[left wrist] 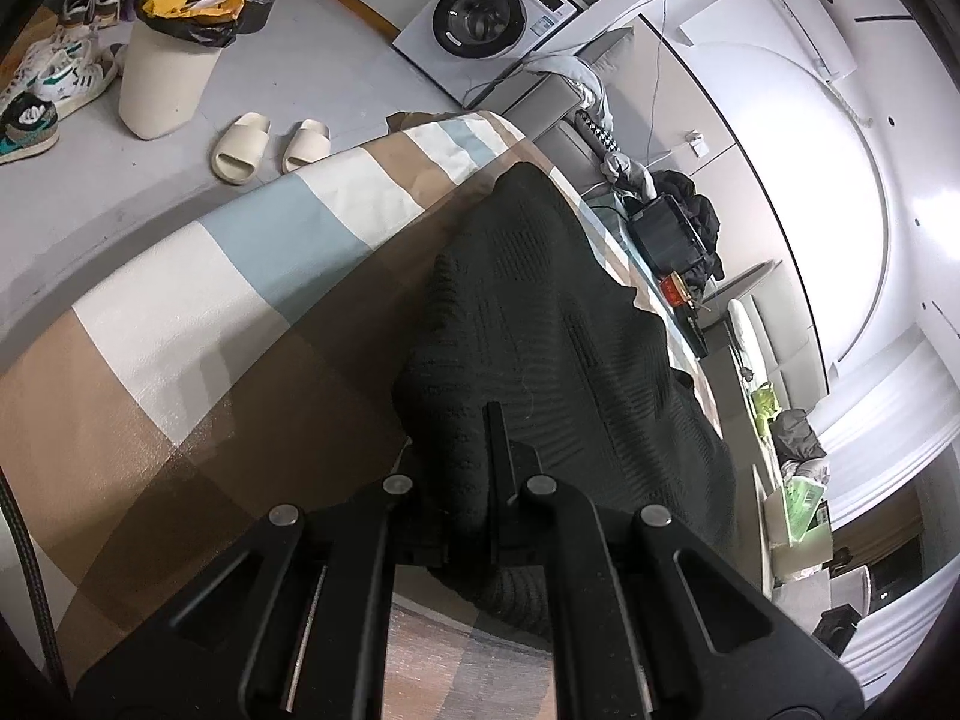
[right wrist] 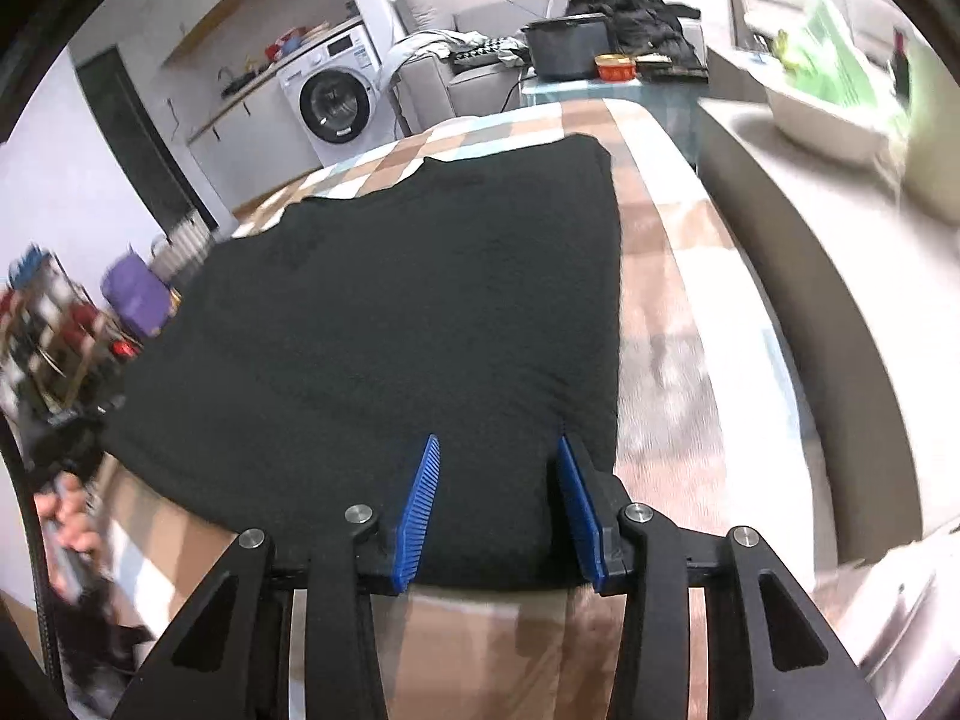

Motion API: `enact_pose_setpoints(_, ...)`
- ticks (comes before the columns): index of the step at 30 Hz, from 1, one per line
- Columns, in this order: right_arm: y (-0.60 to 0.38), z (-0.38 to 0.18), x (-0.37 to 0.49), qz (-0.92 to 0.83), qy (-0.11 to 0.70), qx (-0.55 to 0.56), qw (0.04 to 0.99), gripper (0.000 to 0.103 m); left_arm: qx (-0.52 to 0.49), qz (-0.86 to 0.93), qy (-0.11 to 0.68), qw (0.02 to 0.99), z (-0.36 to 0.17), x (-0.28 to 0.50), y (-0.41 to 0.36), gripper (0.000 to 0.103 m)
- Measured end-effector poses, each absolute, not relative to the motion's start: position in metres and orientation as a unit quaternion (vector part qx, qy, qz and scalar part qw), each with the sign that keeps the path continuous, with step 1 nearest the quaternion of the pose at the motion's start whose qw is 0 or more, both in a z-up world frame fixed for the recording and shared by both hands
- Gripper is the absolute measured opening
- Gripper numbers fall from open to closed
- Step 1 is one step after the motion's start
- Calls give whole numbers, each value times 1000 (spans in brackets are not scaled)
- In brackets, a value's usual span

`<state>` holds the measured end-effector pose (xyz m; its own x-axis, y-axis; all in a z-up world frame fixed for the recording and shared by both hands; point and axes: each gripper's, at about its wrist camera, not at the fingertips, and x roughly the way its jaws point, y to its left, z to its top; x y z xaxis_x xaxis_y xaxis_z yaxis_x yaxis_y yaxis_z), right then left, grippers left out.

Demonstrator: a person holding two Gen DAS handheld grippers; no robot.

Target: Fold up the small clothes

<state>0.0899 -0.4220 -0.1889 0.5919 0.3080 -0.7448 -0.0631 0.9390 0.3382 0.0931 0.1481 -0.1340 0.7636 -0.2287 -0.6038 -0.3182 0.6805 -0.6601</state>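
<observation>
Washing machine (left wrist: 486, 6), slippers (left wrist: 270, 147), bin (left wrist: 162, 84)

Left tongs (left wrist: 480, 450) point downward, jaws clamped together on a pinch of black fabric. Right tongs (right wrist: 498, 504), tilted steeply down, stand partly open, blue pads (right wrist: 420, 504) apart. A hand (right wrist: 66, 516) shows at the frame's left edge.
</observation>
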Motion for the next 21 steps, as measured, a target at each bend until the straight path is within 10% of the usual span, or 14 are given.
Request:
enact_pose_setpoints(14,-457,-203,80,162,439,266,843,49,-398,32,349,848,-139,94,148,5)
enact_pose_setpoints(21,-438,-190,76,165,408,210,873,6,-402,28,347,847,-138,94,148,5)
